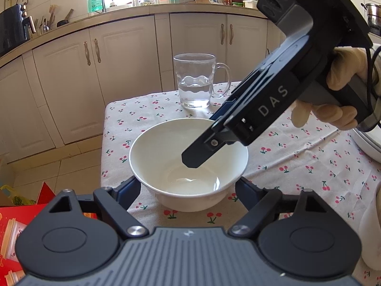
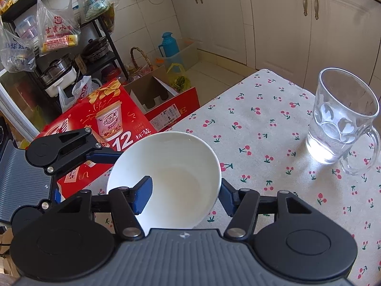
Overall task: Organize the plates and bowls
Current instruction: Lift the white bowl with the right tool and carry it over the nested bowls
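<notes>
A white bowl [image 1: 166, 147] stands on the cherry-print tablecloth [image 1: 297, 162] near the table's left edge. My left gripper [image 1: 188, 188] is shut on it, with one finger pressed against each side low on the outer wall. My right gripper [image 2: 184, 195] comes down from the upper right in a gloved hand [image 1: 343, 71]. Its jaws straddle the rim of the bowl [image 2: 171, 157]. The left finger [image 2: 142, 196] hangs inside the bowl, apart from the wall. The right finger [image 2: 226, 197] lies against the outside. In the left wrist view only the inner finger [image 1: 197, 153] shows.
A glass mug [image 1: 195, 83] with some water stands just beyond the bowl, at the right [image 2: 343, 124] in the right wrist view. A white rim [image 1: 366, 143] shows at the table's right edge. Red cartons [image 2: 100, 128] and an open box sit on the floor to the left.
</notes>
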### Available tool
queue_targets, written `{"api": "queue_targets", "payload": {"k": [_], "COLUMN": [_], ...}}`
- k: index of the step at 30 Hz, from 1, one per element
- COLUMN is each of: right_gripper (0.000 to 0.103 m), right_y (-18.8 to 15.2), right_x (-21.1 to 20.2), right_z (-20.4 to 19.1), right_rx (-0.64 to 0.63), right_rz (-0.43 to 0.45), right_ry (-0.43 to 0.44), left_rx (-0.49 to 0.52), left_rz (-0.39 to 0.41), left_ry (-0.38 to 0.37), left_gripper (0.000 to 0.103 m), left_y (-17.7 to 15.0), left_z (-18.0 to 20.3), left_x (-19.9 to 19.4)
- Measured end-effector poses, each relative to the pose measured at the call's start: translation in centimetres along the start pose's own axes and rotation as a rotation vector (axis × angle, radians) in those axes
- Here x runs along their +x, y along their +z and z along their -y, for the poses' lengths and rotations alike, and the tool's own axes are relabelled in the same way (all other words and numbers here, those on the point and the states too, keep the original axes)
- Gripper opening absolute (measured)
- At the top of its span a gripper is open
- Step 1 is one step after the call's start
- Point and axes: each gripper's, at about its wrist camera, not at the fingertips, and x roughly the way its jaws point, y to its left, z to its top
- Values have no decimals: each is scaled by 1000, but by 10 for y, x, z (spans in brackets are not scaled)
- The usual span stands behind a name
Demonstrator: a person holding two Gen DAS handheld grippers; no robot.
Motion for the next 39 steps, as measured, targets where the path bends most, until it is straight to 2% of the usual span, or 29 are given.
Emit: {"api": "queue_targets", "payload": {"k": [9, 21, 39], "right_gripper": [65, 66, 66], "right_y": [-8, -36, -99], "right_x": [-16, -75, -172], "right_z": [-7, -38, -77], "right_rx": [-8, -18, -5], "right_rz": [1, 30, 91], "right_ry": [-6, -33, -77], "left_rx": [17, 77, 121], "left_rz": [-7, 5, 49], "left_ry": [-23, -59, -120], "left_gripper": [86, 86, 86], "left_y": [4, 11, 15], "left_z": [12, 52, 124], "left_x": [-15, -63, -128]}}
